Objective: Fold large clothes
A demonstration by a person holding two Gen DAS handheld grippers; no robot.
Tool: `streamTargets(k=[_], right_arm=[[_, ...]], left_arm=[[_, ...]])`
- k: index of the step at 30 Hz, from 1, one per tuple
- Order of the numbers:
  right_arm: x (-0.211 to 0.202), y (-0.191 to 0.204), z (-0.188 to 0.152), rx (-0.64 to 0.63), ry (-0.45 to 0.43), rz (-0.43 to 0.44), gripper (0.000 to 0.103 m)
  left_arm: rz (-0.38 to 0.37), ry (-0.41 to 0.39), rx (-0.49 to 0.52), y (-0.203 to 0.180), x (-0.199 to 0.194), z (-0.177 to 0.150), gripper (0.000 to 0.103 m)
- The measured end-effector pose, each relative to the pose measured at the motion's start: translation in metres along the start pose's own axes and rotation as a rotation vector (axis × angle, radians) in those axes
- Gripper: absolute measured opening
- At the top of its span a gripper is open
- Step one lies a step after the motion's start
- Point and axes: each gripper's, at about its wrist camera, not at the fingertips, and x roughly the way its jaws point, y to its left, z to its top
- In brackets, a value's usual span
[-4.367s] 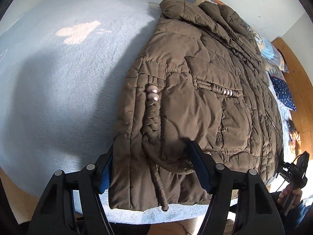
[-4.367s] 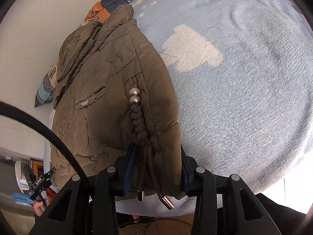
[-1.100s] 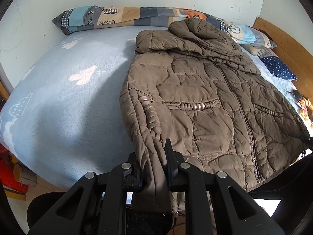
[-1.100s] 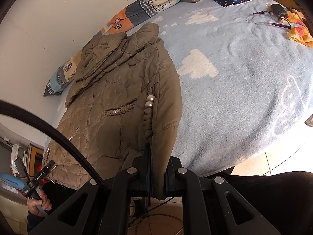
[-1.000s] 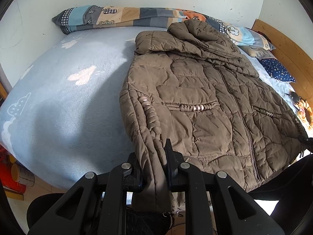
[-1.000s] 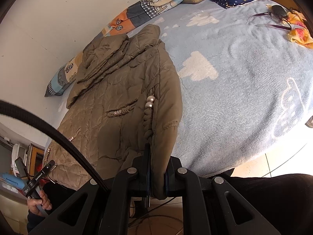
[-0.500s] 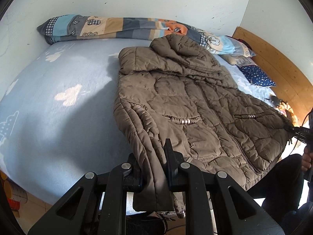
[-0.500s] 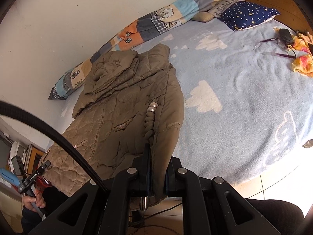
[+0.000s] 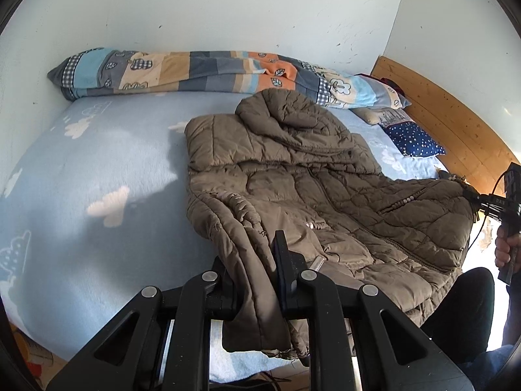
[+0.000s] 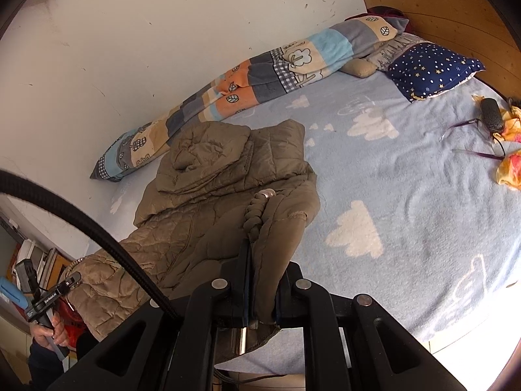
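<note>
Two grippers clamp the bottom corners of a brown quilted jacket (image 9: 293,176) that lies front-up on a bed with a pale blue blanket (image 9: 81,169) printed with white clouds. The left gripper (image 9: 252,280) has its jaws pressed together on the hem fabric at the jacket's left bottom corner, with a flap of cloth hanging below the fingers over the bed's edge. The right gripper (image 10: 262,280) is likewise pinched tight on the opposite bottom corner, beside a braided cord (image 10: 255,211) with metal beads. The held hem is lifted off the blanket, while the collar and shoulders lie flat farther up the bed, near the white wall.

Behind the collar, a long patchwork quilt (image 9: 195,71) is rolled along the wall. A navy pillow with stars (image 10: 433,68) sits by the wooden headboard (image 9: 449,127). In the right wrist view, a pair of glasses (image 10: 472,137), a dark case (image 10: 491,114) and a yellow cloth (image 10: 509,166) lie on the blanket well apart from the jacket. A hand (image 10: 49,329) grips the left tool's handle.
</note>
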Motion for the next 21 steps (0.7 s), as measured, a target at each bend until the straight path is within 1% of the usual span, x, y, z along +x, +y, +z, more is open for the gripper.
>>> streamTargets(k=[8,11,21], right_arm=[[0.005,0.007,0.047,0.001,-0.041,0.006,0.011],[0.01,0.012,0.068,0.006,-0.057,0.007,0.011],[0.047,0.027,0.134,0.016,-0.098,0.009,0.011]], left_arm=[[-0.011,-0.048,-0.001,0.001,-0.003,0.045,0.017],[-0.016,-0.06,-0.021,0.005,0.001,0.063,0.017],[-0.014,-0.067,-0.042,0.018,0.03,0.125,0.017]])
